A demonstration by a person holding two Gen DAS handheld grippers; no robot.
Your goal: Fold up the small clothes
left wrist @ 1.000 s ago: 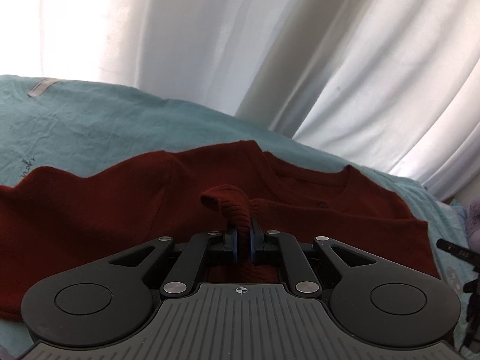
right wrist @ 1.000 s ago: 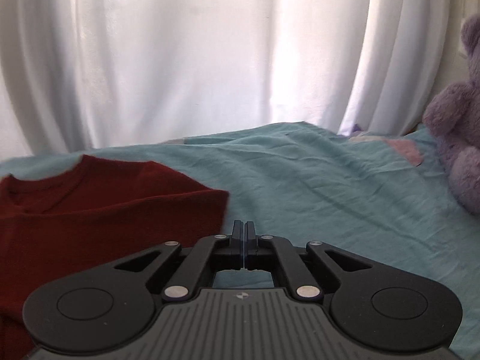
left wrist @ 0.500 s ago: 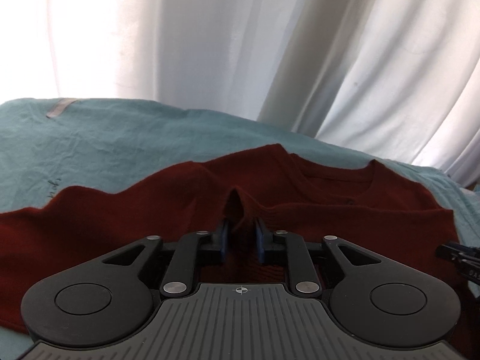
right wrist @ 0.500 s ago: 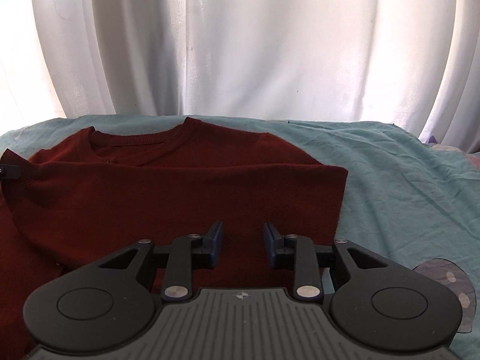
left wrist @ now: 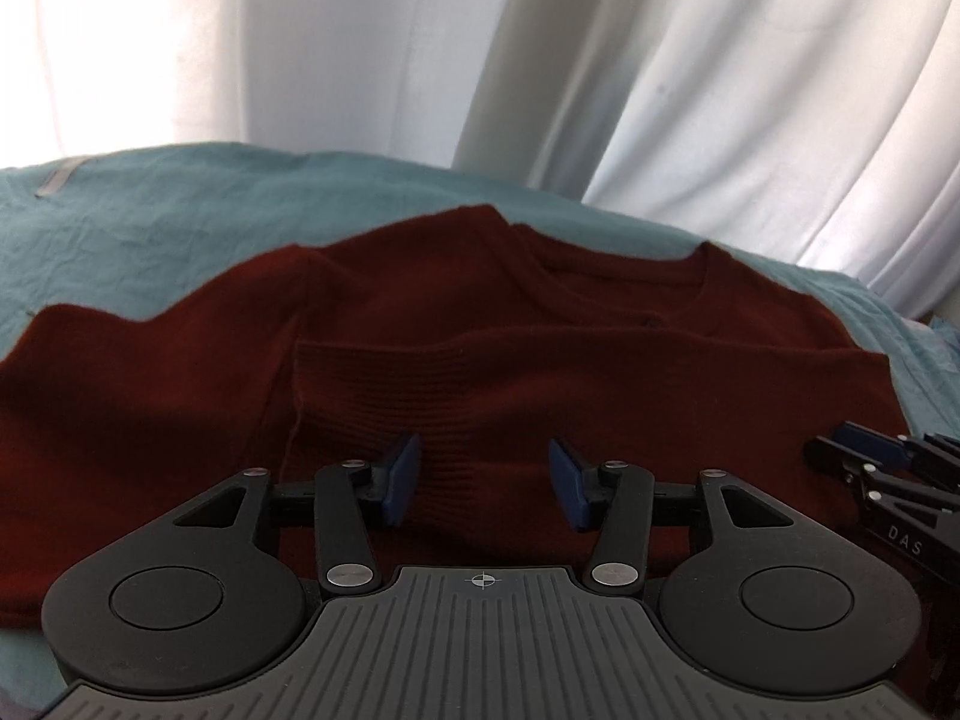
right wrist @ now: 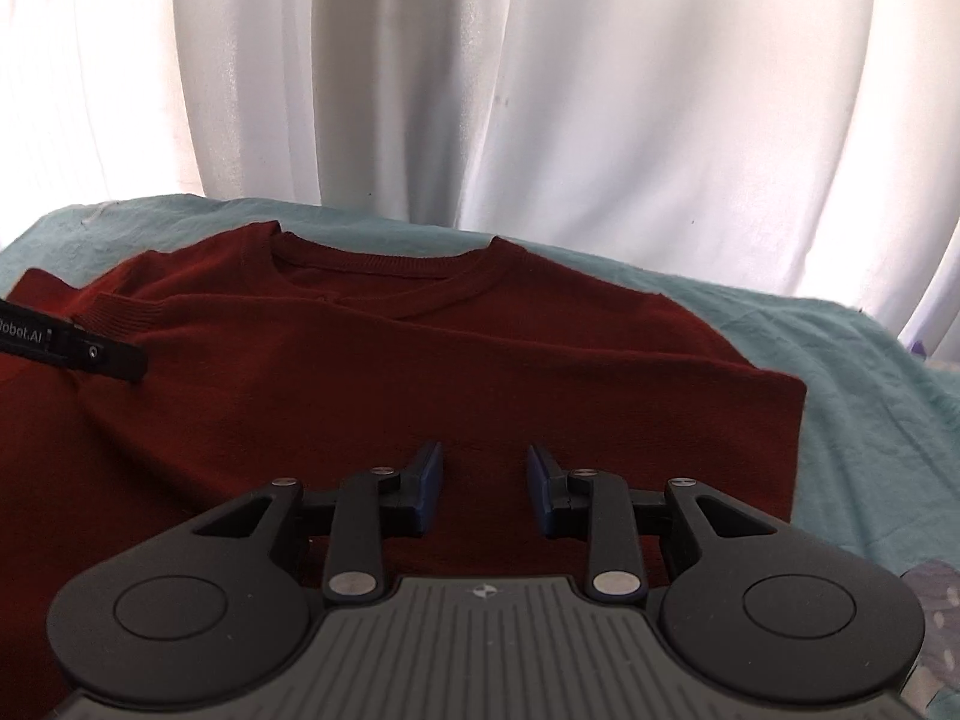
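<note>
A dark red knit sweater (left wrist: 540,312) lies flat on a teal sheet (left wrist: 180,222), neckline toward the curtain. One sleeve (left wrist: 600,372) is folded across its chest, ribbed cuff at the left. My left gripper (left wrist: 485,480) is open and empty just above the cuff end. My right gripper (right wrist: 483,483) is open and empty over the sweater's (right wrist: 420,372) right body. The right gripper's tip (left wrist: 870,456) shows at the left view's right edge; the left gripper's finger (right wrist: 72,348) shows at the right view's left edge.
White curtains (right wrist: 480,90) hang behind the bed. The teal sheet (right wrist: 870,396) stretches right of the sweater. A patterned grey patch (right wrist: 936,606) sits at the lower right edge of the right wrist view.
My left gripper let go of the sleeve cuff and opened wide; the cuff now lies flat on the chest. My right gripper opened and moved left over the sweater.
</note>
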